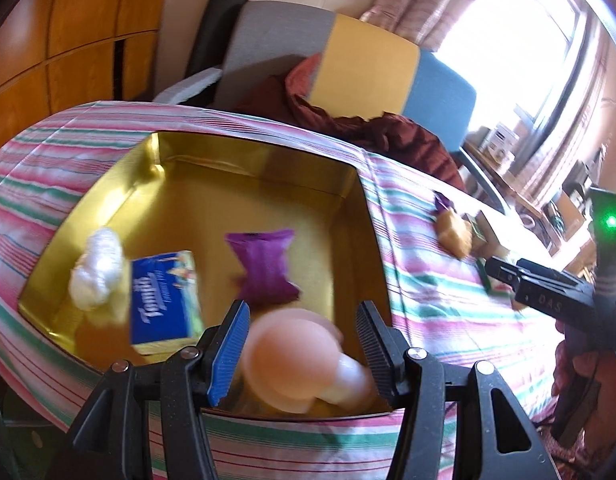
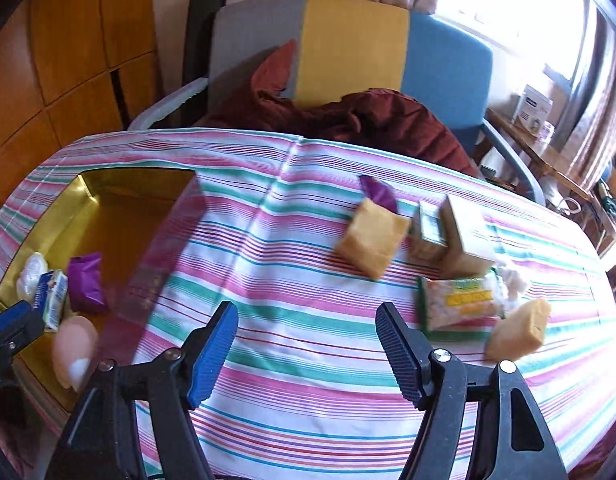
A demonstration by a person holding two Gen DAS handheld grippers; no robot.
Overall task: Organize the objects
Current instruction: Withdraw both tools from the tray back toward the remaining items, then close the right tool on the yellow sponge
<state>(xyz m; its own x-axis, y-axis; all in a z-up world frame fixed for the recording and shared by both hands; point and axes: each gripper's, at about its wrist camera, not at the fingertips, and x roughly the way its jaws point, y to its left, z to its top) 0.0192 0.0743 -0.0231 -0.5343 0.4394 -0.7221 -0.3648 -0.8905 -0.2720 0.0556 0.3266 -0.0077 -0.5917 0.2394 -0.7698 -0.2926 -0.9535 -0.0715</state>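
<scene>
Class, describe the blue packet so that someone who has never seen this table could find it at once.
Start at the gold tin on the striped cloth. Inside lie a white wad, a purple wrapper and a pink object. The blue packet lies between wad and wrapper, the only flat box with white script.

The left wrist view looks steeply down from close above the gold tin (image 1: 156, 168) at the striped desk (image 1: 427, 320). The right wrist view looks down from just beside it over the desk's middle. Both share the tin (image 2: 88, 196), the striped cloth and the chair (image 1: 367, 60) behind.
</scene>
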